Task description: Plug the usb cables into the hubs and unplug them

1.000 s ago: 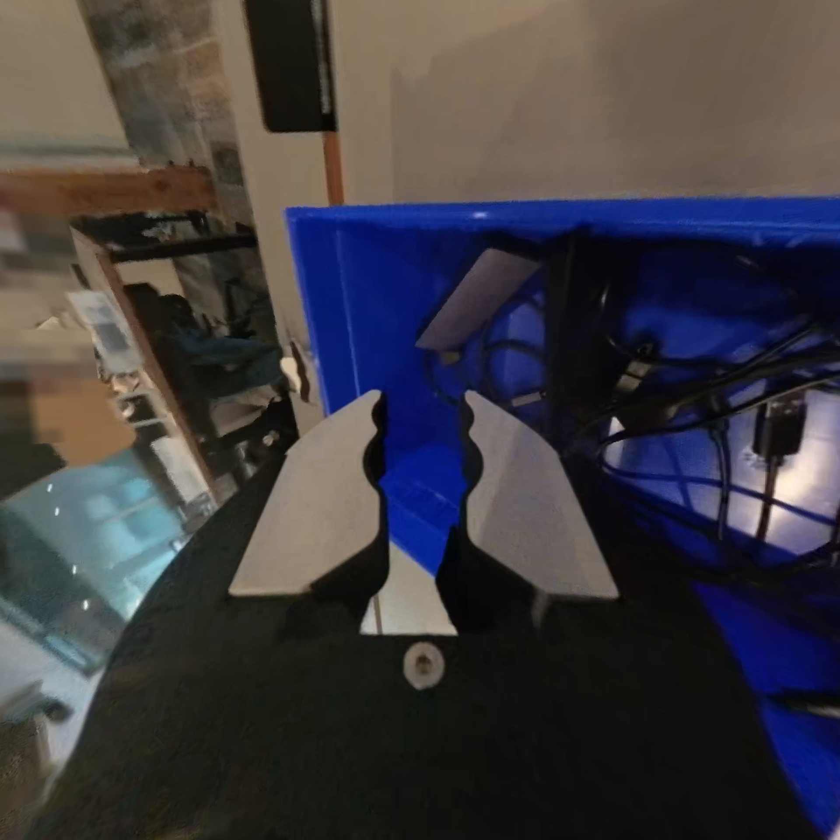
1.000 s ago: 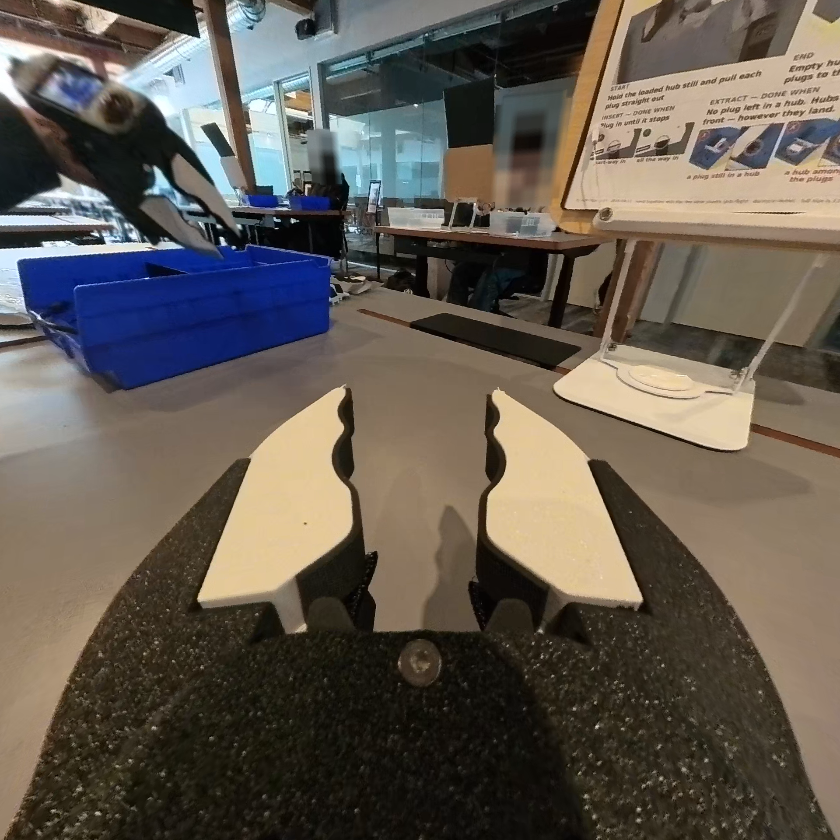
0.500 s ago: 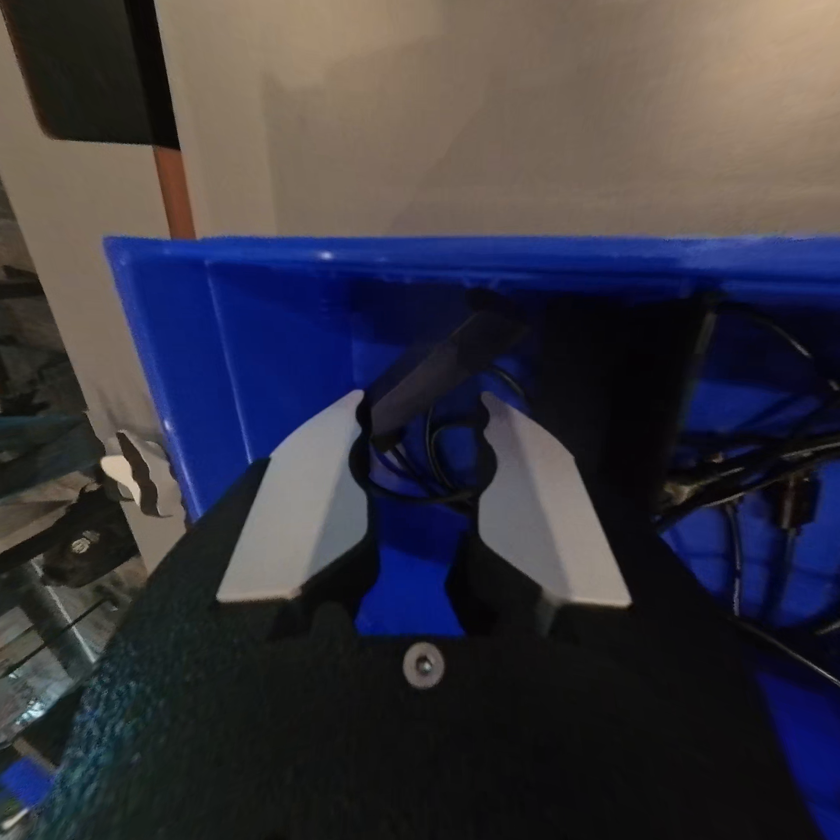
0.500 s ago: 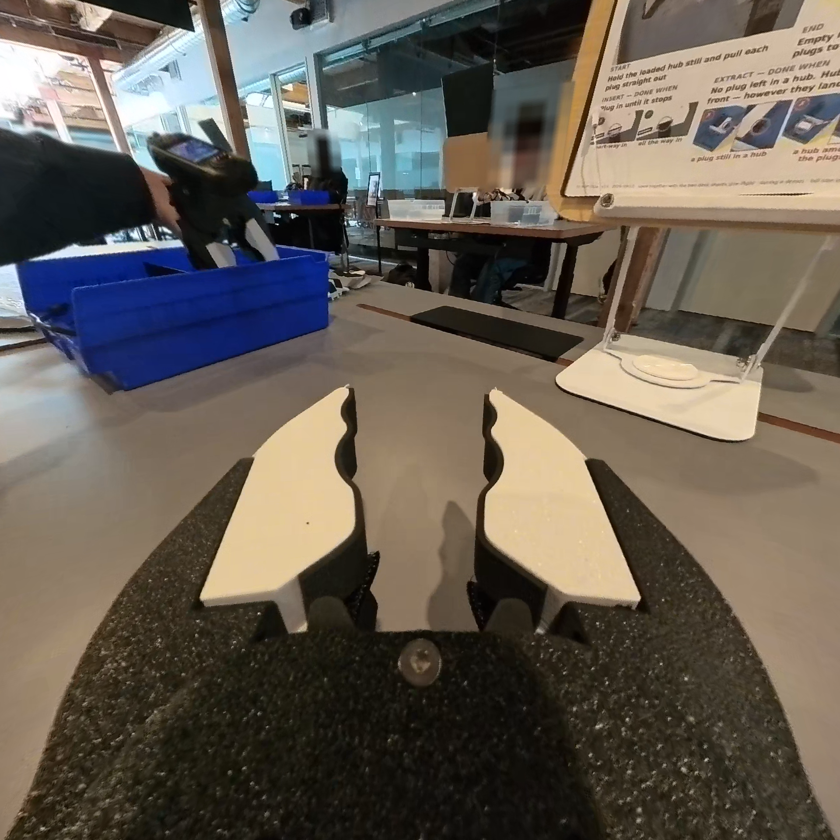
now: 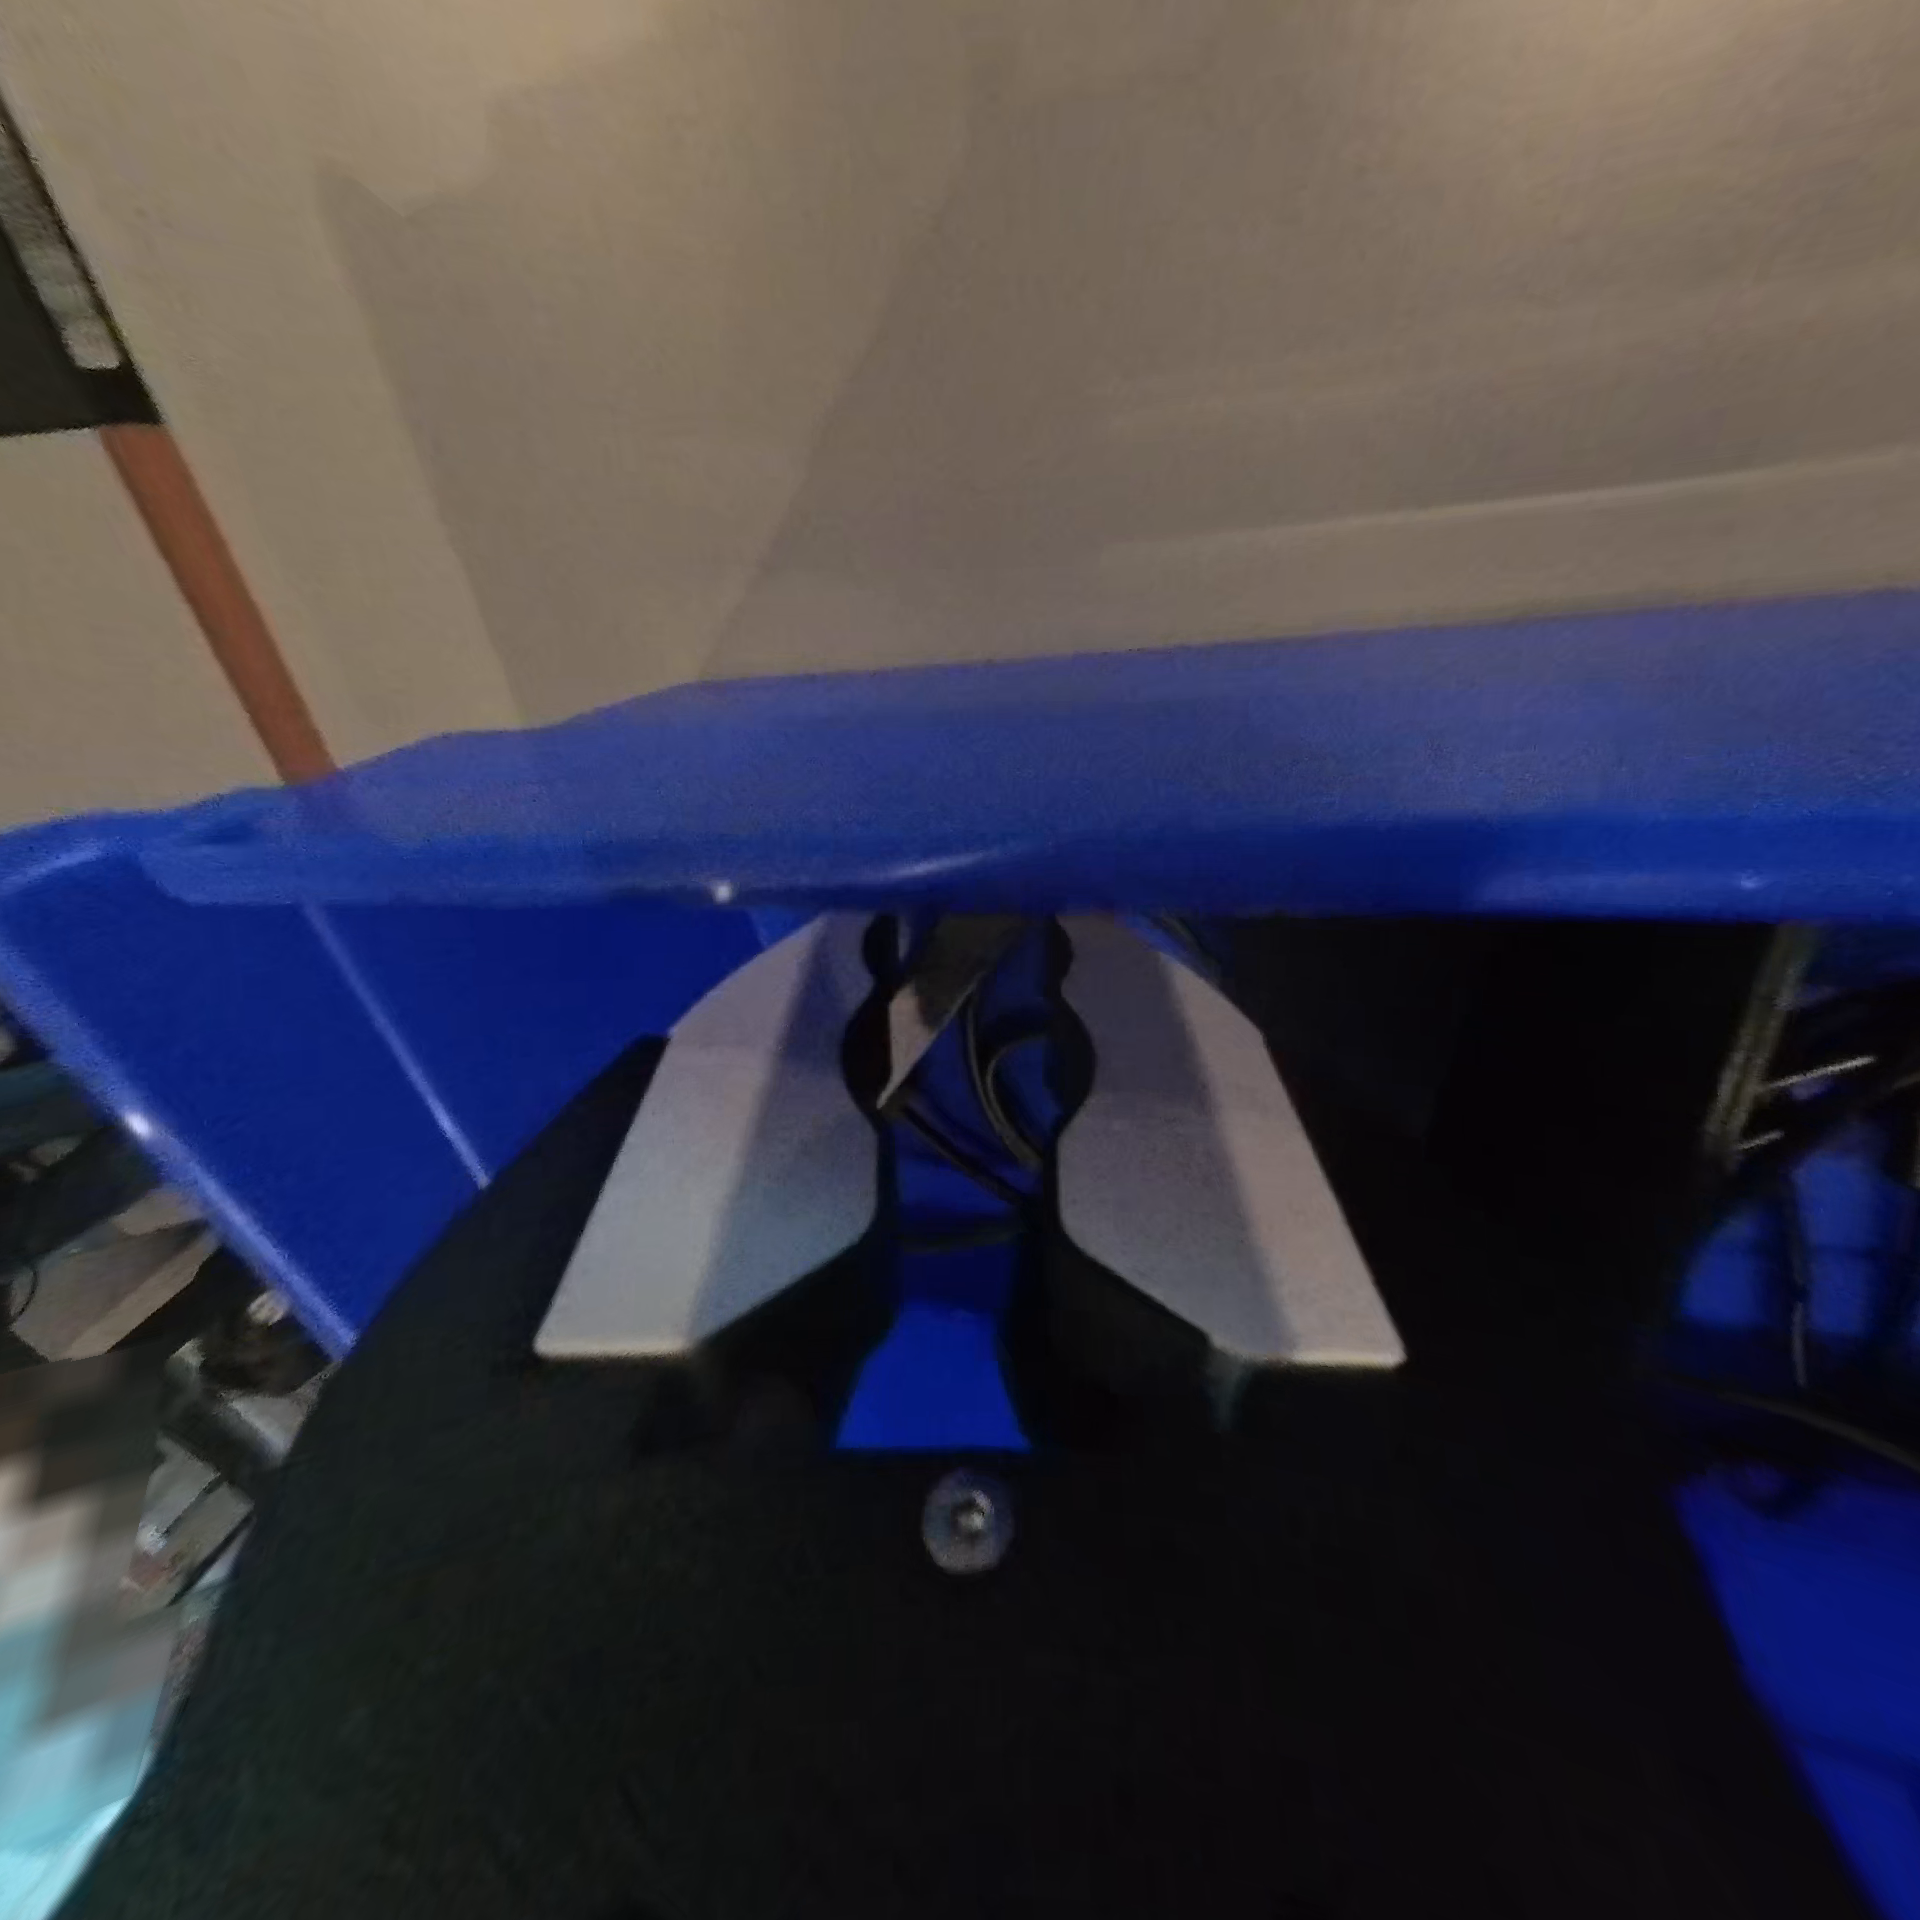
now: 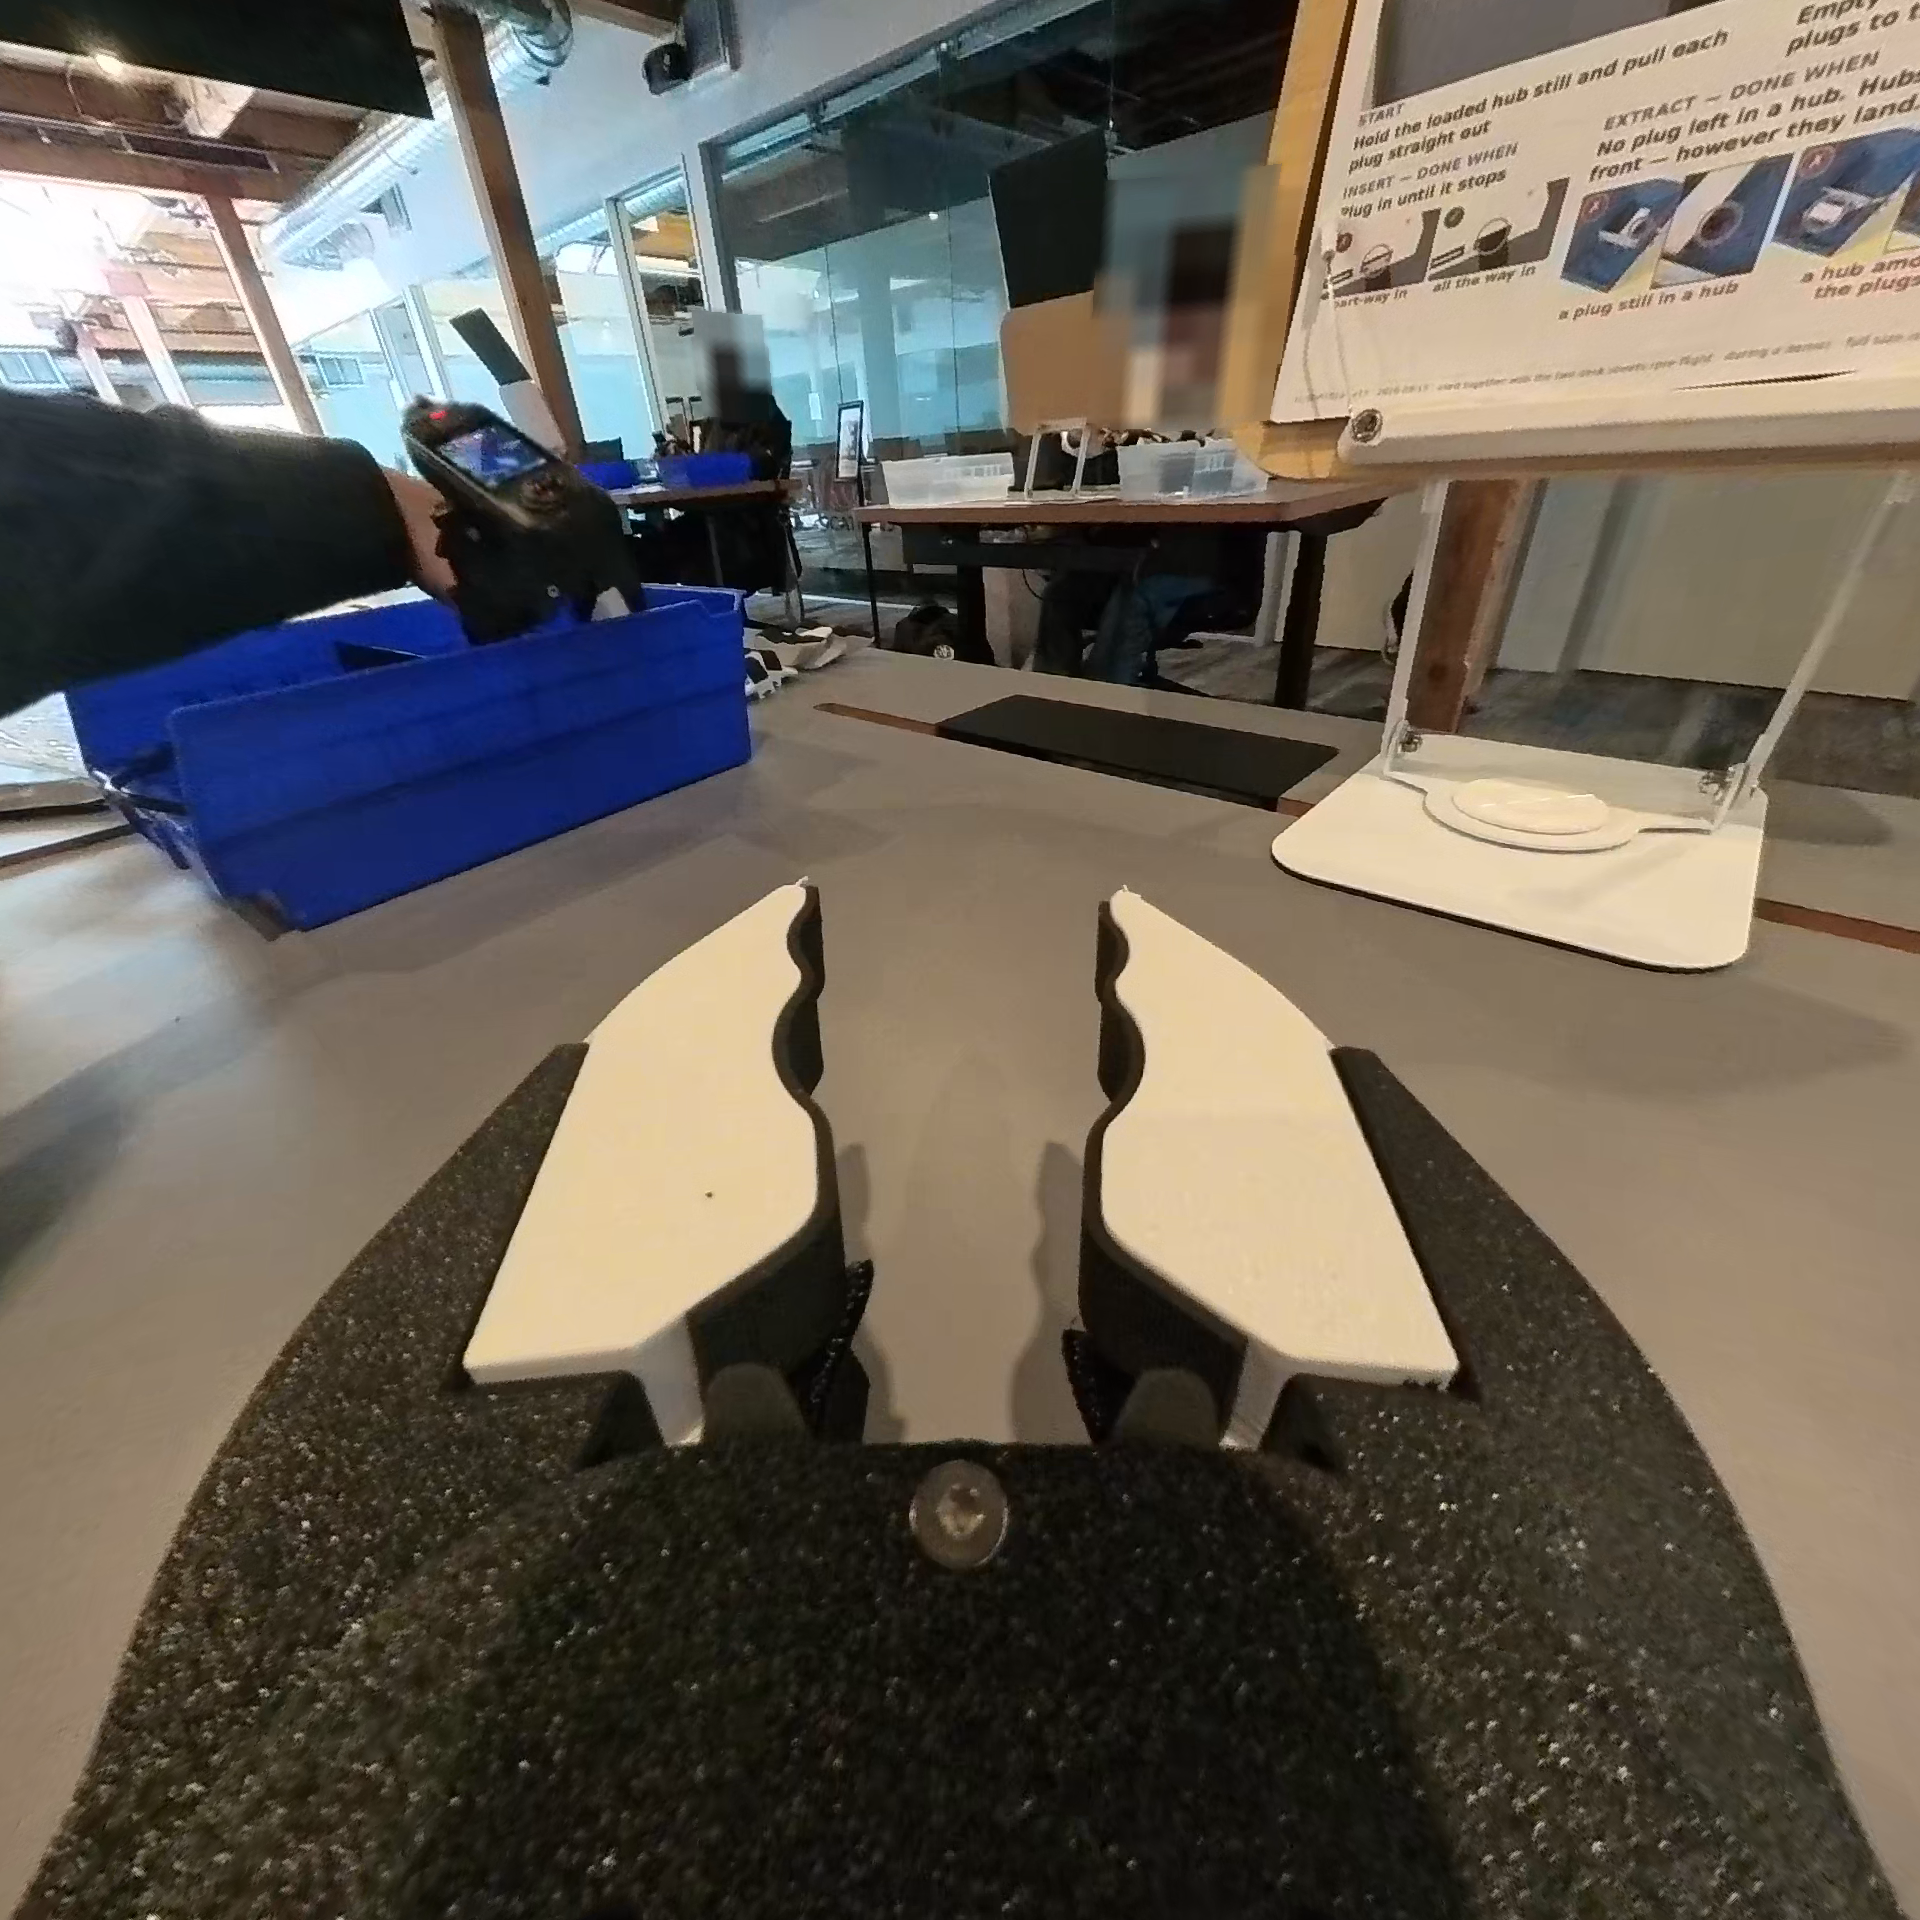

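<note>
**Left gripper lowered into bin, hub between fingers, no grip yet**

Since a second ago the left gripper (image 5: 966, 951) has dropped from above the bin's corner down into its end compartment; the far rim now fills the upper view, and the left wrist picture is blurred by motion. The right gripper (image 6: 958, 920) has not shifted.

Left gripper: white fingers spread, with the slim grey rectangular USB hub (image 5: 920, 1023), standing tilted, and thin black USB cables (image 5: 1003, 1081) in the gap. Contact appears absent, though blur and shadow make this uncertain. Right gripper: fingers spread and empty, held low over the grey table (image 6: 312, 1039), well apart from the blue plastic bin (image 6: 468, 769).

Risks, in my judgement:
- Closing now may trap a cable loop along with the hub, so lifting drags the tangle out.
- The tilted hub may slip or topple if pinched off-centre.
- Fingertips sit close to the bin wall (image 5: 1039, 810); a further advance could knock the bin.
</note>
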Motion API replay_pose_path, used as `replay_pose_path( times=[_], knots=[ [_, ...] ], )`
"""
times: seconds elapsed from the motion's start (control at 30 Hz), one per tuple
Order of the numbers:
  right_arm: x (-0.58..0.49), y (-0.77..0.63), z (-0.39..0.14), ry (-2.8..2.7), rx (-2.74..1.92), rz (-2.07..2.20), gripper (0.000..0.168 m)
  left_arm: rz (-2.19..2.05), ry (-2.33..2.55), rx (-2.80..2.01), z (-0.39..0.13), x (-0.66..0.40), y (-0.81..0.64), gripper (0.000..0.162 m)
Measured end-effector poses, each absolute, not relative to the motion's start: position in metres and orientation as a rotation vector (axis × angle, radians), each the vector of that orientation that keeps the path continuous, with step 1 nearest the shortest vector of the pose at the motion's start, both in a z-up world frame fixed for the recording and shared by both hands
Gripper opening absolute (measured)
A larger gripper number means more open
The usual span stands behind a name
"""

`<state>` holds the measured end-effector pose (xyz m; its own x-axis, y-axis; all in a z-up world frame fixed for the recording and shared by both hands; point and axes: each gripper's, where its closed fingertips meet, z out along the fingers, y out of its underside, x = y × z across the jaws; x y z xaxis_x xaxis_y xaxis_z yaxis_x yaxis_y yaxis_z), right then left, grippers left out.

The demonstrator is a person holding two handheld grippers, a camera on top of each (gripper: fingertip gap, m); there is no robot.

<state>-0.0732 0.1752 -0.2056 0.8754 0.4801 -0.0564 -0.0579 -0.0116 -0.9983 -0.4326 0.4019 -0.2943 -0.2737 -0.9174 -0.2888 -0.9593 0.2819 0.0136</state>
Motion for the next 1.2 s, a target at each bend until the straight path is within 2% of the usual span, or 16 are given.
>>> replay_pose_path(
  times=[0.17, 0.3, 0.6, 0.83, 1.0, 1.2],
  knots=[
    [-0.073, 0.175, -0.205, -0.346, -1.528, 0.441, 0.05, 0.431, 2.253, -1.715, -0.264, -0.447, 0.412, 0.013],
    [-0.076, 0.173, -0.206, -0.368, -1.528, 0.423, 0.049, 0.446, 2.108, -1.714, -0.218, -0.455, 0.405, 0.012],
    [-0.082, 0.17, -0.207, -0.419, -1.53, 0.375, 0.046, 0.776, 1.787, -1.482, -0.068, -0.46, 0.379, 0.011],
    [-0.082, 0.17, -0.208, -0.455, -1.526, 0.309, 0.045, 0.734, 1.436, -1.125, 0.058, -0.363, 0.328, 0.012],
    [-0.07, 0.172, -0.205, -0.444, -1.507, 0.233, 0.042, 0.41, 1.362, -1.124, 0.067, -0.274, 0.283, 0.011],
    [-0.055, 0.173, -0.199, -0.378, -1.484, 0.224, 0.041, 0.013, 1.28, -1.195, 0.005, -0.199, 0.24, 0.012]
  ],
)
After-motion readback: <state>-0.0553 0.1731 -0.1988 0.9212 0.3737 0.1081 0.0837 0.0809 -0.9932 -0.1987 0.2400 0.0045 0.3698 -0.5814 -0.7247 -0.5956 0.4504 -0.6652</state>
